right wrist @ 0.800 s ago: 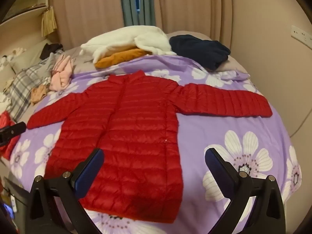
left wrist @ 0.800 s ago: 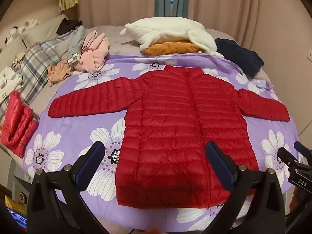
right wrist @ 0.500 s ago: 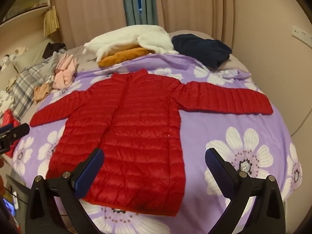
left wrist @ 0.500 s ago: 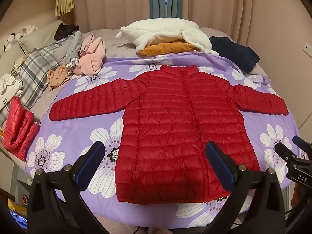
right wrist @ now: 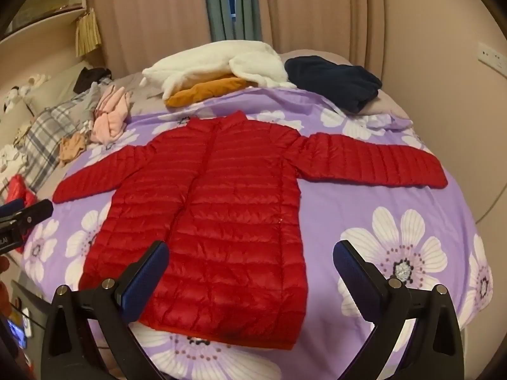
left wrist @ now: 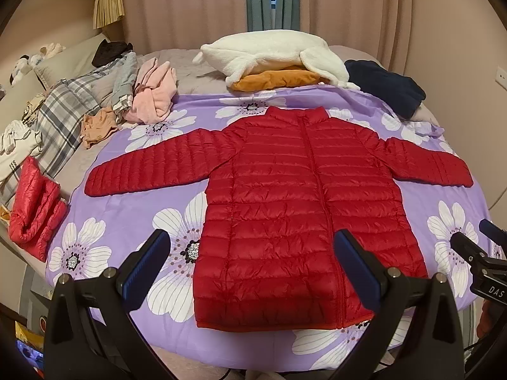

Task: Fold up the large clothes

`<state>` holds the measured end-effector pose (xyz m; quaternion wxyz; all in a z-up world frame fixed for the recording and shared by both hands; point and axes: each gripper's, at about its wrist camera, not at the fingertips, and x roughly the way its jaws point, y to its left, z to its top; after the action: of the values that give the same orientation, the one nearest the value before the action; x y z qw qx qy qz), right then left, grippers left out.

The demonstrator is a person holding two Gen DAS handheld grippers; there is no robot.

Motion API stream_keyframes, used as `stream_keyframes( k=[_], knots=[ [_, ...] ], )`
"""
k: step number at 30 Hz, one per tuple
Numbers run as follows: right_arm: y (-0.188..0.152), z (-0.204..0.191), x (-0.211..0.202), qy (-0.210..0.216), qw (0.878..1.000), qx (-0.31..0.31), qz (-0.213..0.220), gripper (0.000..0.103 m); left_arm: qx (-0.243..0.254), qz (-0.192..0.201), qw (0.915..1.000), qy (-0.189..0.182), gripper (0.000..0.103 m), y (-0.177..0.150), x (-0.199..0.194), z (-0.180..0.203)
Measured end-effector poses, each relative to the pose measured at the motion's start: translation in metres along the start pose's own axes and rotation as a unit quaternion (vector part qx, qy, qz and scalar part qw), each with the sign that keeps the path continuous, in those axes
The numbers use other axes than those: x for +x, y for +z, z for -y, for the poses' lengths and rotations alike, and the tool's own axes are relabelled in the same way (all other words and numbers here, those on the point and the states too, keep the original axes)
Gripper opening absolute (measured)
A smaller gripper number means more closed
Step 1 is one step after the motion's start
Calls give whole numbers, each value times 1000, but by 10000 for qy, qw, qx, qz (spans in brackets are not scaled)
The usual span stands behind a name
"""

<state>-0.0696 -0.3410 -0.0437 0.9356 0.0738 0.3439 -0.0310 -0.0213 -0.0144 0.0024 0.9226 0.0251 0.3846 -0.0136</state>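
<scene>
The jacket (left wrist: 304,209) lies flat and zipped on the purple floral sheet (left wrist: 133,209) of the bed, collar away from both hand-held grippers, hem nearest them, sleeves spread out to either side. No fold shows yet, so the step in hand looks like the approach before a first fold. The left hand-held gripper (left wrist: 253,267) hangs above the hem with its jaws wide and nothing between them; the right hand-held gripper (right wrist: 250,272) is likewise wide and empty over the hem's right corner. A sensible next move would be for each to reach ahead and outward to a sleeve and bring it across the body, which calls for a pinch on thin puffy cloth near the cuff. The left cuff (left wrist: 95,186) has bare sheet around it, though a folded red garment (left wrist: 31,209) sits further left at the bed's edge. The right cuff (right wrist: 437,180) lies close to the bed's right edge, near the wall. Beyond the collar, the white and orange pile (left wrist: 272,60) and the navy garment (left wrist: 383,88) stand well apart, leaving open room.
</scene>
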Motion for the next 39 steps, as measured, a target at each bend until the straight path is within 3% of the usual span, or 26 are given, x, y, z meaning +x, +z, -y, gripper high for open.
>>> stream_keyframes(
  k=[39],
  knots=[
    [2,-2,1,71,10000,25,-17,102,5,-36,9999,96,103,-4,5,-9]
  ],
)
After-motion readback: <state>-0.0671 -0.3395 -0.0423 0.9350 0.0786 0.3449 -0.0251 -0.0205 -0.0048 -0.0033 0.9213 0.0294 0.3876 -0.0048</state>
